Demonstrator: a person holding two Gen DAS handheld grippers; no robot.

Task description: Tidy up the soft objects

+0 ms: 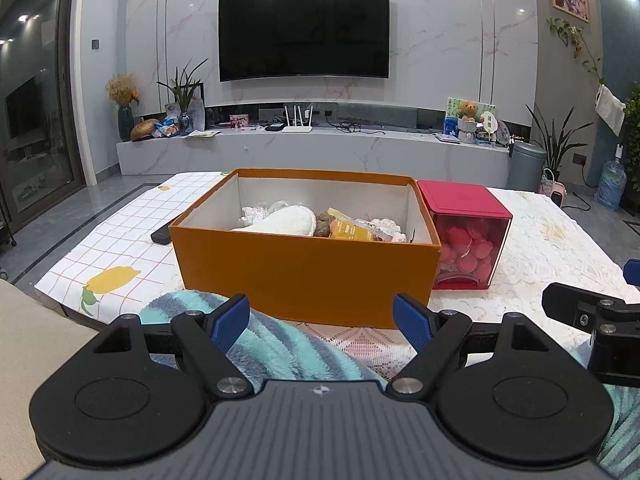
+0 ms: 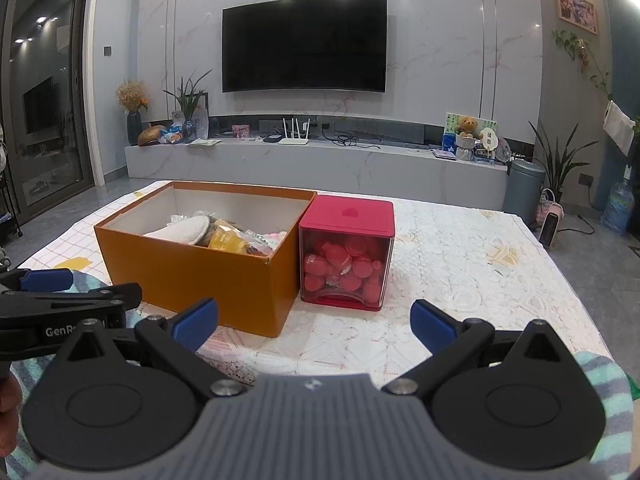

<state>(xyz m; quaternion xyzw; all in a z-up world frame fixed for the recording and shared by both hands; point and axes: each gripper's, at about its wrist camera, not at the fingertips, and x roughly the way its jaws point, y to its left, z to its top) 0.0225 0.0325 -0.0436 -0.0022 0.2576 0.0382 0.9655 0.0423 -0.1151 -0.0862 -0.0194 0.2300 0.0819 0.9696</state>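
Blanket, fluffy teal-and-blue striped fleece [image 1: 256, 340], lies on the table [image 1: 540, 264] directly beneath the left gripper [image 1: 326, 322], at 6 o'clock from the orange cardboard box [image 1: 304, 276]; both the left and right gripper [image 2: 314, 324] gape empty.

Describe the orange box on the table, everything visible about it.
The orange box is a rectangular, lidless carton that looks like cardboard, orange outside and white inside. It sits upright on the patterned tablecloth, open side up. Inside lie soft things: a white terry piece, a brown lump, a yellow packet and pale fluffy bits. A red container stands close against its right end; the striped fleece blanket lies at its near side.
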